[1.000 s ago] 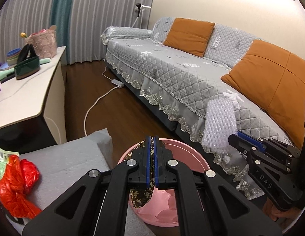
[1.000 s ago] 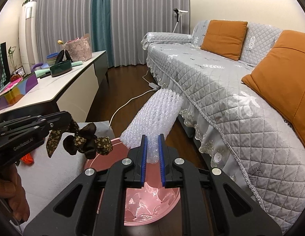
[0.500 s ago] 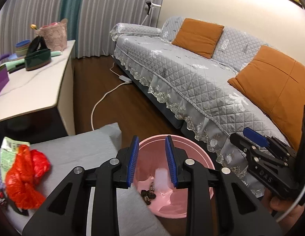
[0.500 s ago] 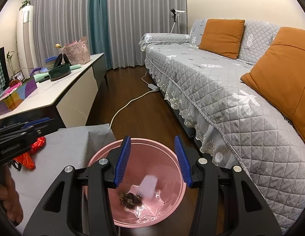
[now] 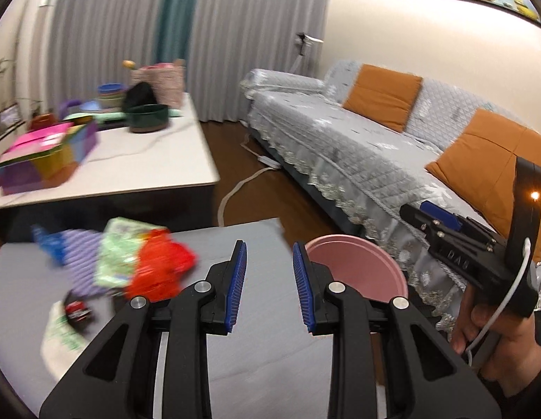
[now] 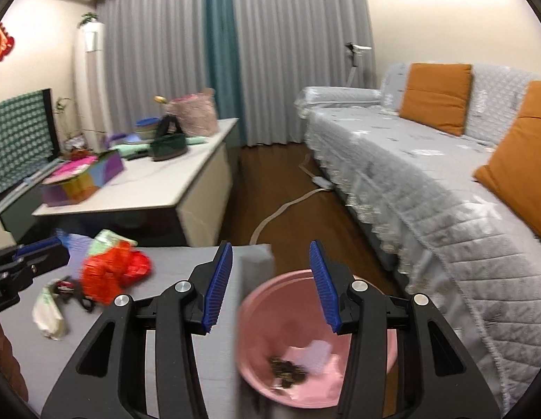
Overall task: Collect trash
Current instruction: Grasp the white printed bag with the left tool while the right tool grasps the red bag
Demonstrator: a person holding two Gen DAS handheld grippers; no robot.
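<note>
Over the grey table (image 5: 256,366), you are hovering the left gripper (image 5: 269,288) and right gripper (image 6: 270,288) half-open and empty, trash pile (image 5: 155,269) lying at ten o'clock, pink bin (image 6: 256,314) at two; straddle the red bag squarely before closing.

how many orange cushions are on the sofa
2. One orange cushion leans against the backrest at the far end of the grey sofa; the other orange cushion leans nearer the camera, cut off by the frame edge. More could lie out of view.

Right gripper (image 6: 270,282), fingers apart and empty, above pink bin (image 6: 256,300) holding scraps
</note>
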